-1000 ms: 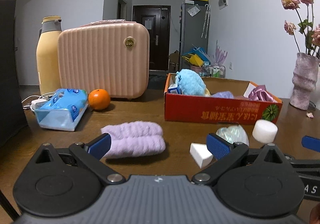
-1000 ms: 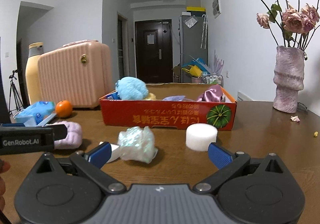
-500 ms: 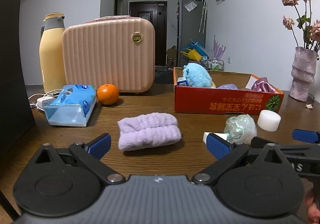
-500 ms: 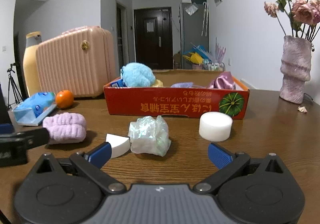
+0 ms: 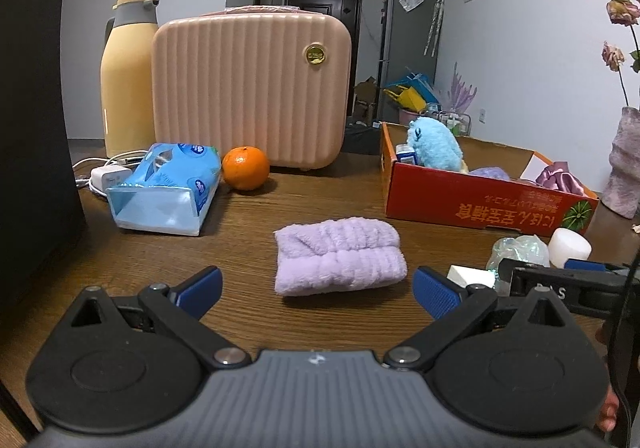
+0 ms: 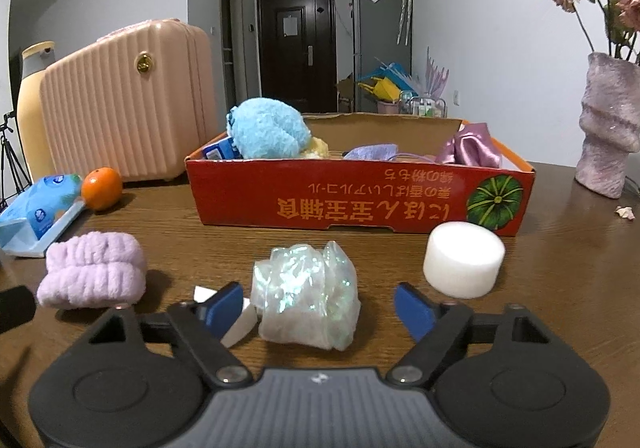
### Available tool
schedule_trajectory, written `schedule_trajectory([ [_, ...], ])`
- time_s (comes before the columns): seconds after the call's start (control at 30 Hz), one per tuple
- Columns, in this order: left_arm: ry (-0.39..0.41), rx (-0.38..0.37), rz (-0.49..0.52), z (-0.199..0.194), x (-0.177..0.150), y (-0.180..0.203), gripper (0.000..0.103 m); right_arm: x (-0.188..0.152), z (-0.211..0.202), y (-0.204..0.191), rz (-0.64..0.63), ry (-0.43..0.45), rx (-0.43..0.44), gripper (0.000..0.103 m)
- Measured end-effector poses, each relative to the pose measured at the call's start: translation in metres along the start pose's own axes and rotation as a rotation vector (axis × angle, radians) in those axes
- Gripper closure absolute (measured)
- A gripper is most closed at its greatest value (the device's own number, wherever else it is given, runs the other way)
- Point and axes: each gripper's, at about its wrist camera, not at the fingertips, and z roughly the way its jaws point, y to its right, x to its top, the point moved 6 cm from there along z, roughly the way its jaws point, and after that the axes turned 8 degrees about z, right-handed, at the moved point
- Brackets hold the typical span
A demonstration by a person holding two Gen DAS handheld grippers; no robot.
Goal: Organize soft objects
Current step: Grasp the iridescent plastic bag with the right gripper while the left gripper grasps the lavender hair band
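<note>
1. The desk (image 6: 560, 288) carries everything; the red cardboard box (image 6: 360, 204) stands toward its far side and already holds a blue plush toy (image 6: 268, 128) and some purple fabric.
2. The lilac folded towel (image 5: 340, 262) lies straight ahead of the left gripper (image 5: 316, 288), its long axis running across the line of the fingers. The left gripper is spread wide and empty, with the towel just beyond its fingertips.
3. The crumpled iridescent bag (image 6: 306, 294) sits directly ahead of the right gripper (image 6: 320, 306), between the two blue pads. Its jaws have just been closing, yet neither pad appears to press the bag, so I judge it not yet gripped.
4. The white foam cylinder (image 6: 464, 264) stands to the right of the bag, near the box; a small white wedge (image 6: 240, 322) lies just left of it, partly behind the left pad.
5. The right gripper is the nearer one for the bag, the left for the towel.
</note>
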Motion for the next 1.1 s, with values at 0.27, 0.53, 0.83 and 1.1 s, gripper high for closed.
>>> schedule_trajectory([
  [0.27, -0.02, 0.005, -0.009, 0.006, -0.001, -0.002, 0.0, 0.0, 0.015, -0.001, -0.007, -0.053, 0.024, 0.055],
  [0.53, -0.037, 0.019, -0.019, 0.012, -0.002, -0.005, 0.0, 0.003, 0.012, -0.002, -0.032, -0.025, 0.033, 0.064],
  [0.83, -0.063, 0.027, -0.076, 0.028, 0.003, -0.01, 0.0, 0.014, -0.009, 0.007, -0.027, 0.095, 0.03, 0.064],
  [1.1, -0.066, 0.022, -0.076, 0.045, 0.012, 0.003, 0.0, 0.019, -0.018, 0.018, -0.017, 0.145, 0.02, 0.064],
])
